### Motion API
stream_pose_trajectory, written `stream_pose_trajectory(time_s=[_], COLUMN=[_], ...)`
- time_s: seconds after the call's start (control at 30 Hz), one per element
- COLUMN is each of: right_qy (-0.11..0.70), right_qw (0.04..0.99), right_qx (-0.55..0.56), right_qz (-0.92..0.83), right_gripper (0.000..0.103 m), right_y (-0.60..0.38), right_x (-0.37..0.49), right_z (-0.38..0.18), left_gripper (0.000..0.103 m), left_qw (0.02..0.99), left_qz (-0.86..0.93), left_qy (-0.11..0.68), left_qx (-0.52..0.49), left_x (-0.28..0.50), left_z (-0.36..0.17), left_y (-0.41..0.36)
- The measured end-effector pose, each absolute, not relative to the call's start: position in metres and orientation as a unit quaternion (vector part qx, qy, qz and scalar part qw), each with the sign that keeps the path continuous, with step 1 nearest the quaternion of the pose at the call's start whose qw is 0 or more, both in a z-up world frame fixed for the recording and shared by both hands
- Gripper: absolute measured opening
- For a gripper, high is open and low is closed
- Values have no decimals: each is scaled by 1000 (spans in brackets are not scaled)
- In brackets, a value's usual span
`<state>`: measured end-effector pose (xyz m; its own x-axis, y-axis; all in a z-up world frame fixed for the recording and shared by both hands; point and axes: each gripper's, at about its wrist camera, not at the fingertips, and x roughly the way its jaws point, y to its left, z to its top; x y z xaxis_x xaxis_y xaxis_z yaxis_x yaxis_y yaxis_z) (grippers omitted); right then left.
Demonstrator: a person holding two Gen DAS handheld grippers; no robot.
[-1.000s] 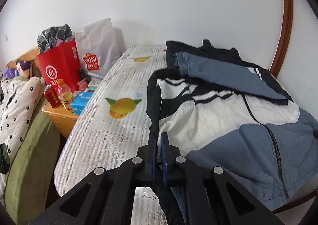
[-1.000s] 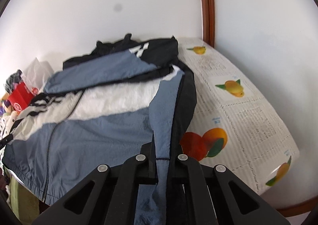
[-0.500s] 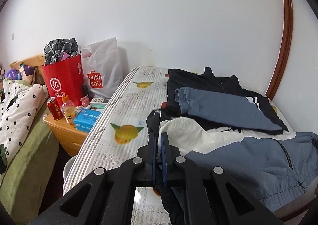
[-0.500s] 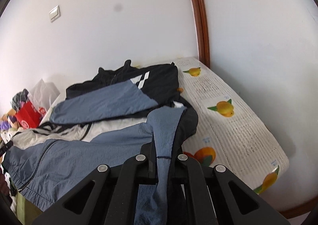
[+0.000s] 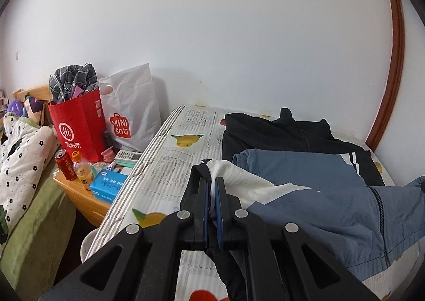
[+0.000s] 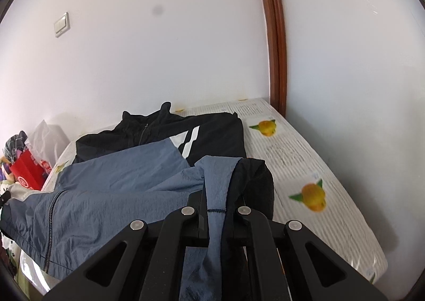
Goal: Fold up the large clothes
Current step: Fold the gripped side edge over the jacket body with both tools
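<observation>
As both claws rise, the left claw [image 5: 211, 189] and right claw [image 6: 215, 202], each clenched on the jacket [image 6: 111, 194] hem, lift it off the bench [image 6: 305, 157], starting the bottom-to-collar fold.

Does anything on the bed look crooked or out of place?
Nothing looks damaged or spilled. The jacket is bunched and uneven only because the left claw and right claw lift its hem mid-fold. Its sleeve lies folded across.

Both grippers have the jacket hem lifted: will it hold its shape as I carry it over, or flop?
Likely floppy: the jacket sags between the left gripper and right gripper. Probably light, since the thin crinkled fabric hangs from small pinches. Possibly slippery, so the folded sleeve may shift.
</observation>
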<state>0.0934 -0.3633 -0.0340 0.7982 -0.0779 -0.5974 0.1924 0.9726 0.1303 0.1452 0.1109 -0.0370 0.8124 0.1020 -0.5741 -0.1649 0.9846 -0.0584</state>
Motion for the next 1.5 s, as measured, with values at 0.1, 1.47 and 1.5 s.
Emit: stream_pose_trajectory(time_s=[0.1,1.47,1.5], right_qy=[312,382,384], right_qw=[943,917,915], right_qx=[90,68,73], right_qz=[-73,-88,-103], right_gripper=[4,56,56], right_y=[-361,-372,-379], right_x=[115,156,148], right_z=[-35,-78,-78], left_gripper=[5,58,58], left_qw=[946,930,930], left_qz=[78,59,60], left_qy=[310,360,358], left_qx=[-51,-51,-56], left_x=[164,207,202], left_z=[-41,-74,-73], left_y=[110,107,111])
